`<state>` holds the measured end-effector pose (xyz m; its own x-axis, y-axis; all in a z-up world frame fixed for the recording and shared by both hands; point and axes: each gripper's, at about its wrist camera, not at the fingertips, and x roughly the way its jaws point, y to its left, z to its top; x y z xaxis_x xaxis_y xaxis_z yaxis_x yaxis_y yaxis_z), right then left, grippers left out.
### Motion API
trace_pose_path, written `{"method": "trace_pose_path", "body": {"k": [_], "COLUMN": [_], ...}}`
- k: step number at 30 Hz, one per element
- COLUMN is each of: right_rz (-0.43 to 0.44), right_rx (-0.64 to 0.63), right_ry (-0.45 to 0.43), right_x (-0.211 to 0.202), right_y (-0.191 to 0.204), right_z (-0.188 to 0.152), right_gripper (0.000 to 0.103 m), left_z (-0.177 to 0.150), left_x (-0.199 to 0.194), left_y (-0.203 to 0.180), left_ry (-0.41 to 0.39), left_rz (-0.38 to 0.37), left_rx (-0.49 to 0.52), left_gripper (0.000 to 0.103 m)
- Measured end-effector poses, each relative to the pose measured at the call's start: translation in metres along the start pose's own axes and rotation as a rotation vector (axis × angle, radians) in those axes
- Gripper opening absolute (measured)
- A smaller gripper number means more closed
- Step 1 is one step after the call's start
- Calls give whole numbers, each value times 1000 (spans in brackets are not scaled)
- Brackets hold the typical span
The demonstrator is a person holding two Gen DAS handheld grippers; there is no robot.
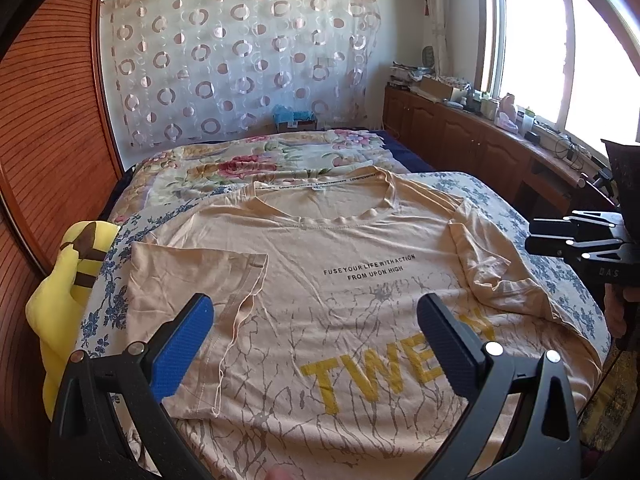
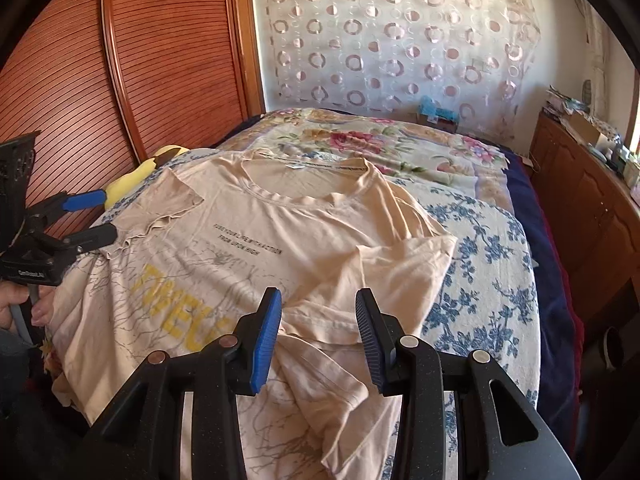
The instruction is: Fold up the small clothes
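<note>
A beige T-shirt point(image 1: 340, 280) with yellow letters and small black print lies face up on the bed, collar at the far end. It also shows in the right wrist view point(image 2: 256, 240). Both sleeves are folded in over the chest. My left gripper point(image 1: 316, 336) is open and empty, hovering over the shirt's lower left part near the left sleeve point(image 1: 192, 276). My right gripper point(image 2: 318, 336) is open and empty just above the bunched right sleeve point(image 2: 360, 280). Each gripper shows at the edge of the other's view: the right point(image 1: 536, 236), the left point(image 2: 100, 216).
The shirt lies on a blue-flowered white cover point(image 2: 480, 272), with a floral quilt point(image 1: 260, 160) beyond it. A yellow plush toy point(image 1: 68, 292) sits at the bed's left edge. A wooden slatted wardrobe point(image 2: 120, 60) stands left, and a cluttered wooden cabinet point(image 1: 460, 128) under the window right.
</note>
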<state>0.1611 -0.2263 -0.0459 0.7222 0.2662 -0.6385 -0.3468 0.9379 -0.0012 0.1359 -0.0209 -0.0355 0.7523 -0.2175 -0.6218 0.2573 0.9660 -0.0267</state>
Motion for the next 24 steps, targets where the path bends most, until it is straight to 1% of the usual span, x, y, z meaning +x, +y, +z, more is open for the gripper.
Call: {"method": "trace_pose_path", "body": {"k": [14,20,24], "right_rz": [-8,-5,-5], "right_rx": [32,48,68], "right_ry": [9,38,62], "right_x": [-5,2,9], "right_y": [-10,-14,-17], "right_z": [-7,-15,-20], "right_gripper": [40,40,40], "left_z": [4,2,0], "left_x": [-13,-18,-17], "left_y": [-9,-11,-10], "left_ry": [-43,-63,-59], "left_rz": [31,48,56], "left_rx": [-1,-5,-10], "left_gripper": [102,102,102]}}
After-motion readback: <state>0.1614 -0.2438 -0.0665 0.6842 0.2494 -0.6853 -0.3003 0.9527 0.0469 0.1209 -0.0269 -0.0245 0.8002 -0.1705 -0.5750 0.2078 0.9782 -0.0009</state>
